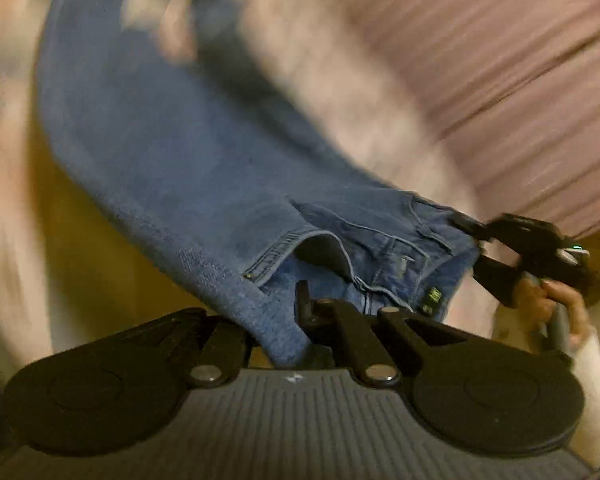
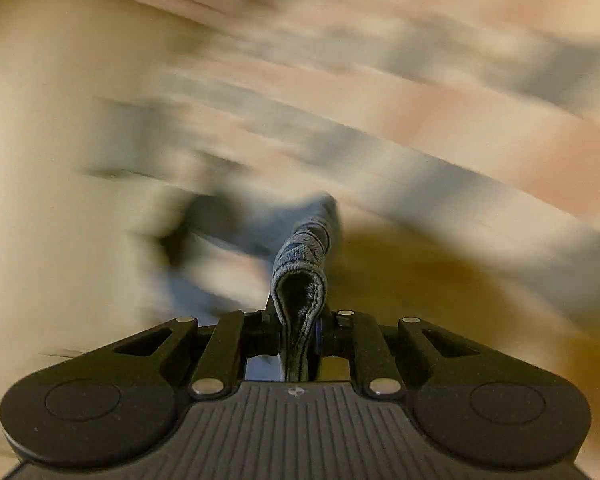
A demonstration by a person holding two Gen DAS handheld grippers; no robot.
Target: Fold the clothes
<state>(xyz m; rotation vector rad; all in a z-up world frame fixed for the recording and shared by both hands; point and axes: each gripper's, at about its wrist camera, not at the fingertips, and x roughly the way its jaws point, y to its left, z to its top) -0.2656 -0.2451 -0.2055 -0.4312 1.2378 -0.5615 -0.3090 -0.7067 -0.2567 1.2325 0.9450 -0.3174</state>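
The left gripper (image 1: 284,328) was clamped on the waistband end of a pair of blue jeans (image 1: 172,152), the denim bunched between its fingers close to the pocket with its rivet. From there the jeans ran up and away across the left wrist view, hanging in the air with the legs trailing off into blur, so how the far end lay could not be told. Behind them a pinkish striped cloth surface (image 1: 500,60) showed only as streaks.

Further right in the same view, the right gripper (image 1: 466,226) pinched the other end of the waistband, with a hand (image 1: 556,304) wrapped round its handle. In the right wrist view its fingers were closed narrow on a doubled edge of denim standing up between them, and all else there was smeared by motion.

Judging by this, the jeans were lifted and spread by the waist between the two grippers, not lying flat and not in a finished stack. No crosswise fold was visible in the sharp part. That would fit a shake-out before laying them down or a carry partway through folding; the pictures did not settle which.
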